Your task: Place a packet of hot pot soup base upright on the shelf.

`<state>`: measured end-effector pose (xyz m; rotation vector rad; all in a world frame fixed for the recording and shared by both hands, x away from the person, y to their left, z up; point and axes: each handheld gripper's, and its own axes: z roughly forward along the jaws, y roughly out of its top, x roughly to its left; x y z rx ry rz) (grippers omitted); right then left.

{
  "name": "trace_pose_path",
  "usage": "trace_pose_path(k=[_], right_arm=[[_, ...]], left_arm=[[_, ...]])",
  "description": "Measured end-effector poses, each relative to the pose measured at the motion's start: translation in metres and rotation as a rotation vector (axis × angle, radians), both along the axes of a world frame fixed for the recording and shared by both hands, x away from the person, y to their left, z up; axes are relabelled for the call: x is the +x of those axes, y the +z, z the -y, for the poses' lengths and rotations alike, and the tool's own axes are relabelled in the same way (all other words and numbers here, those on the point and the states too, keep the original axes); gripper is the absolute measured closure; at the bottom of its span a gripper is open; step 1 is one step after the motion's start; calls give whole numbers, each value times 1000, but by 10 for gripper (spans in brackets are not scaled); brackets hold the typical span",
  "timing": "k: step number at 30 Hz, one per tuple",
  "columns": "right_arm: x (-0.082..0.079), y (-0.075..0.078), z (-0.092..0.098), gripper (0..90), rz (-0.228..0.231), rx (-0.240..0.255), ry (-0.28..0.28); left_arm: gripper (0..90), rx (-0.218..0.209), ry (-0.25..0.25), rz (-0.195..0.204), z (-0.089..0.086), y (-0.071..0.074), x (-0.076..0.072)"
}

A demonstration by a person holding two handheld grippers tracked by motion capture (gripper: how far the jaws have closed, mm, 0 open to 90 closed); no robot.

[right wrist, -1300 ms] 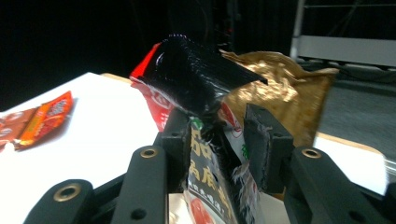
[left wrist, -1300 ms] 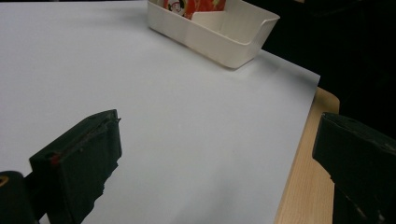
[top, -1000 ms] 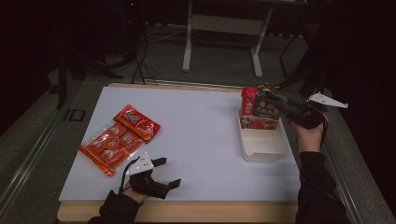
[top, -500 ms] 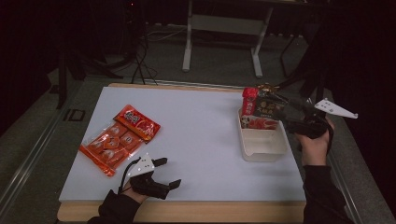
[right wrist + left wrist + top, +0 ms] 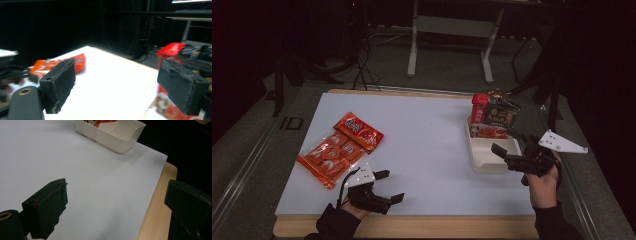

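We see the right hand-held gripper [image 5: 504, 145], jaws wide and just opened, empty, over the white tray [image 5: 486, 164] beside the snack packets [image 5: 490, 116].

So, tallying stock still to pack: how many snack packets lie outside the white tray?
2: a large orange packet at the table's left, and a smaller red packet touching its far edge.

No text can be read; print on the red snack packets [image 5: 343, 148] and the packets in the white bin [image 5: 490, 159] is too blurred.
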<state>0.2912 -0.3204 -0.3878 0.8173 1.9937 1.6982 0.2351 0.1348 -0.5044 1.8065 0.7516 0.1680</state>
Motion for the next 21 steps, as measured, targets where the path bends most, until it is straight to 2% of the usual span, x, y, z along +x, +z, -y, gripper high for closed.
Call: trace_pose_path(k=[8,13,17,19,21], right_arm=[[-28,-15,-6,150,8,-46,53],[-36,-26,-11,148,8,-41,86],[-42,-31,-15,142,-18,-13,126],[-43,-32,-15,140,-31,-15,122],[-44,-32,-16,140,-26,-17,121]], left_arm=[[50,34,4,-12,-10,10,4],[70,56,19,-5,-22,20,7],[142,78,70,19,-36,30,10],[160,84,85,33,-45,33,11],[175,91,117,40,-53,36,14]])
